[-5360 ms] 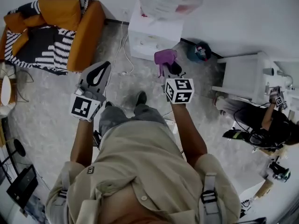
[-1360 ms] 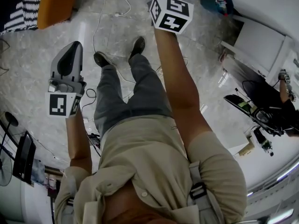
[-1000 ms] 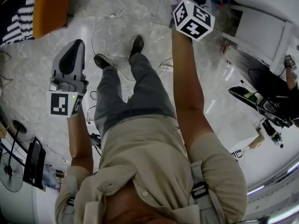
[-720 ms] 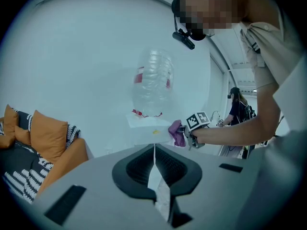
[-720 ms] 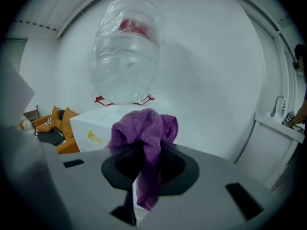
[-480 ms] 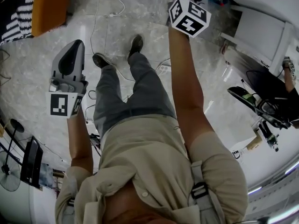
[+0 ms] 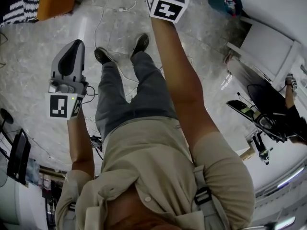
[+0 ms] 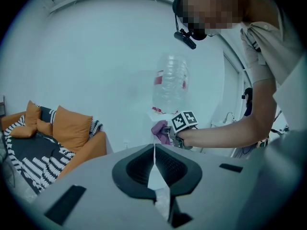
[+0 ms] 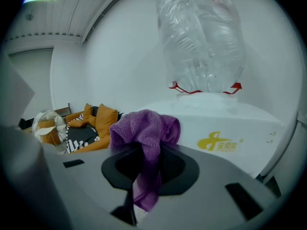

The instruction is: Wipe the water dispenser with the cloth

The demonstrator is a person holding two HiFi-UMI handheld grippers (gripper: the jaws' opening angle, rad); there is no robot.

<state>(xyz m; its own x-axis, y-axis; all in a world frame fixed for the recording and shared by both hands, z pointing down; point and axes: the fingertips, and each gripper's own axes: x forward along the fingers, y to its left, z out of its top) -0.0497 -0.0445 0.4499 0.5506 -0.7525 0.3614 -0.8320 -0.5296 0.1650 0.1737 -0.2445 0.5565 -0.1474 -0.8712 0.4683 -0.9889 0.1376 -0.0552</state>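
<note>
The right tool (image 9: 147,161) had swung left and farther forward, clamping the purple cloth (image 9: 144,128) close to the water dispenser (image 9: 225,123), while the left tool (image 8: 154,147) hung empty, jaws pressed together.

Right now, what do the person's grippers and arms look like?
Left gripper and right gripper: grey shells with black teardrop-shaped inserts. Each carries a white cube with black square markers: left cube, right cube. The person wears a beige short-sleeved shirt.
</note>
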